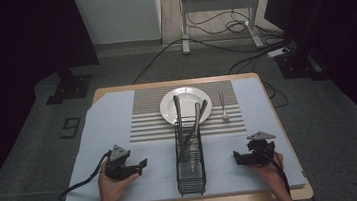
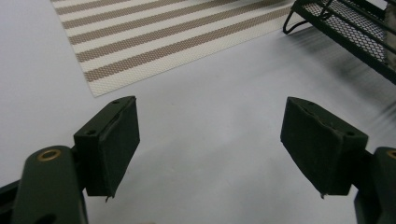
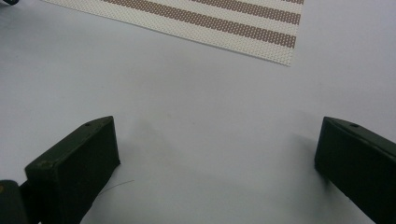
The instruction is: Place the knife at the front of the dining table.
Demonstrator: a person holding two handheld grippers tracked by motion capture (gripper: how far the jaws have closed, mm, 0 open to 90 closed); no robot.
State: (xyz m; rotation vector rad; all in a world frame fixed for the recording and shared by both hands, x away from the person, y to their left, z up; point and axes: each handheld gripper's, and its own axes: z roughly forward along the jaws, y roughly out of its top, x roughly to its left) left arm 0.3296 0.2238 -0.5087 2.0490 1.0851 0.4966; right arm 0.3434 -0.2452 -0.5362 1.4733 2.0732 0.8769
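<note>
While no writing is legible, left claw (image 1: pixel 142 165) and right claw (image 1: pixel 237 158) gape empty beside the rack (image 1: pixel 190 165).

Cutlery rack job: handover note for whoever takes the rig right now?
Left tongs: open, holding nothing, resting on the blue mat left of the rack.
Right tongs: open, holding nothing, on the mat right of the rack.
Black wire cutlery rack: stands between the two tongs at the near edge, with several utensils leaning in it.
White plate: on the striped placemat behind the rack.
Fork: lies loose on the placemat, right of the plate.
Done: nothing gripped so far.
Left: probably the fork and the rack's utensils still need handling; the right tongs are nearer the fork.
</note>
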